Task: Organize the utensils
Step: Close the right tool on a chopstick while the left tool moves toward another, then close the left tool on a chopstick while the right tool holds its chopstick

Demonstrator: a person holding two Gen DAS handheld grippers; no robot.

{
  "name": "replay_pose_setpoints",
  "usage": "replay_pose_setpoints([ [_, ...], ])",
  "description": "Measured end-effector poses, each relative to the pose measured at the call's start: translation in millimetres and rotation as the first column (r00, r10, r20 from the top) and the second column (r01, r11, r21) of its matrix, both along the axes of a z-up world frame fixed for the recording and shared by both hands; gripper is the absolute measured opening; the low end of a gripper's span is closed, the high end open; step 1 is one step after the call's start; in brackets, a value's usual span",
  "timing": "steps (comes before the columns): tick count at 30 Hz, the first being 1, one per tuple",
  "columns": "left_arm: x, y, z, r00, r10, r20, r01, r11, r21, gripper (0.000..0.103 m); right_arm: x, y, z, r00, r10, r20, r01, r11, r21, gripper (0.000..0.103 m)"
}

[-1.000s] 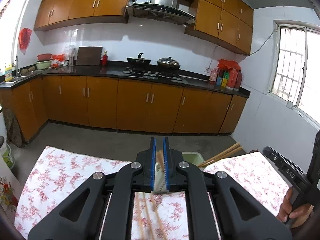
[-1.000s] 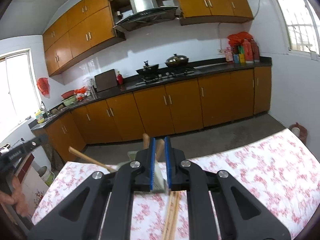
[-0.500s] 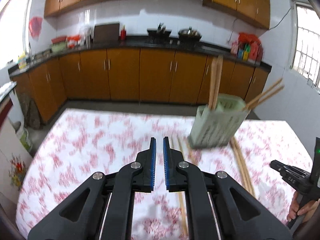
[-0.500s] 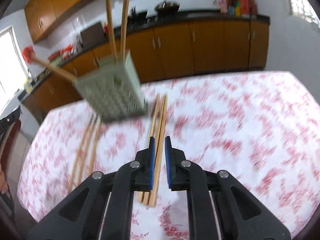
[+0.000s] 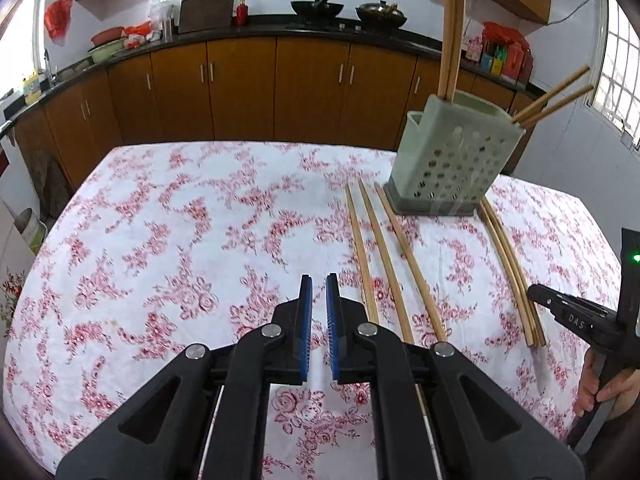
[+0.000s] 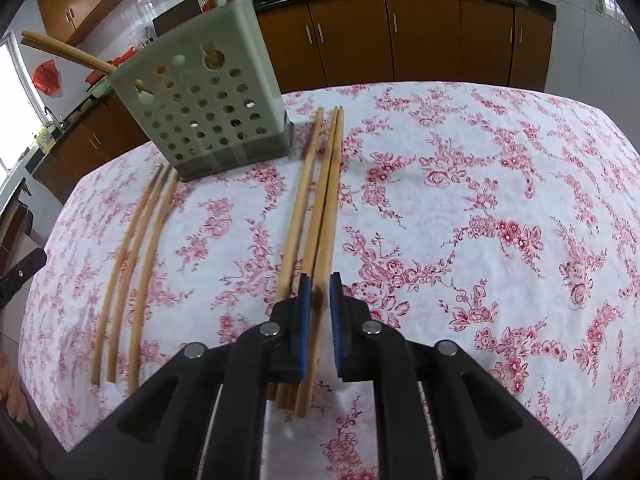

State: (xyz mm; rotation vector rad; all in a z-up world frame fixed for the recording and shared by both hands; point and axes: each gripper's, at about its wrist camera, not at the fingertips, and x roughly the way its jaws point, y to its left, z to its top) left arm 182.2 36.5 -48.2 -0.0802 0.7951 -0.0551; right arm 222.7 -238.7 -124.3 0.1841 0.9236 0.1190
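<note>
A pale green perforated utensil holder (image 5: 452,160) (image 6: 204,108) stands on the flowered tablecloth with wooden chopsticks upright in it (image 5: 452,32) and more leaning out (image 5: 552,100). Three loose chopsticks (image 5: 380,248) (image 6: 132,272) lie on one side of it, and another three (image 5: 508,264) (image 6: 320,200) on the other. My left gripper (image 5: 316,280) is shut and empty, low over bare cloth left of the nearer group. My right gripper (image 6: 319,280) is shut just above the near ends of its group, whose ends run under the fingers. Nothing is lifted.
The table (image 5: 160,240) stands in a kitchen with brown cabinets (image 5: 240,88) behind it. In the left wrist view the other gripper (image 5: 568,312) and the hand (image 5: 604,388) holding it show at the right edge. The cloth (image 6: 500,220) stretches right of the chopsticks.
Both grippers have come down from near the holder's top to just above the table and tilted downward. The holder and loose chopsticks have not moved.
</note>
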Motion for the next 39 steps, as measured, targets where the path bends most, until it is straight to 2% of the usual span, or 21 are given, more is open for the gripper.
replay_pose_setpoints([
  [9,4,-6,-11,0.999,-0.016,-0.033,0.015,0.999,-0.038,0.008,5,7,-4,1.000,0.008,0.017,-0.007,0.997,-0.072,0.009],
  [17,5,-16,-24,0.997,-0.051,-0.064,0.047,0.996,-0.074,0.008,8,-35,-4,0.988,-0.154,0.015,0.155,0.985,-0.072,0.008],
  [21,8,-24,-29,0.994,-0.076,-0.082,0.069,0.994,-0.085,0.009,7,-47,-5,0.985,-0.171,0.014,0.172,0.983,-0.061,0.008],
  [25,9,-31,-35,0.991,-0.094,-0.095,0.086,0.992,-0.087,0.027,6,-47,-6,0.986,-0.163,0.023,0.165,0.983,-0.081,0.008],
  [27,9,-36,-39,0.989,-0.104,-0.104,0.096,0.992,-0.080,0.027,5,-46,-6,0.987,-0.161,0.025,0.162,0.983,-0.084,0.008],
  [33,13,-43,-51,0.986,-0.100,-0.135,0.093,0.994,-0.054,0.027,2,-47,-5,0.987,-0.157,0.027,0.158,0.984,-0.082,0.008],
  [34,13,-44,-53,0.986,-0.095,-0.137,0.090,0.995,-0.045,0.024,2,-47,-5,0.987,-0.157,0.027,0.159,0.984,-0.082,0.008],
  [35,13,-45,-55,0.987,-0.084,-0.137,0.081,0.996,-0.030,0.015,2,-46,-5,0.987,-0.157,0.026,0.159,0.984,-0.082,0.008],
  [37,14,-44,-56,0.989,-0.065,-0.130,0.065,0.998,-0.003,0.008,2,-46,-5,0.988,-0.150,0.026,0.151,0.986,-0.073,0.008],
  [39,16,-38,-56,0.991,-0.035,-0.127,0.037,0.999,0.008,0.008,2,-43,-5,0.991,-0.135,0.025,0.136,0.989,-0.060,0.008],
])
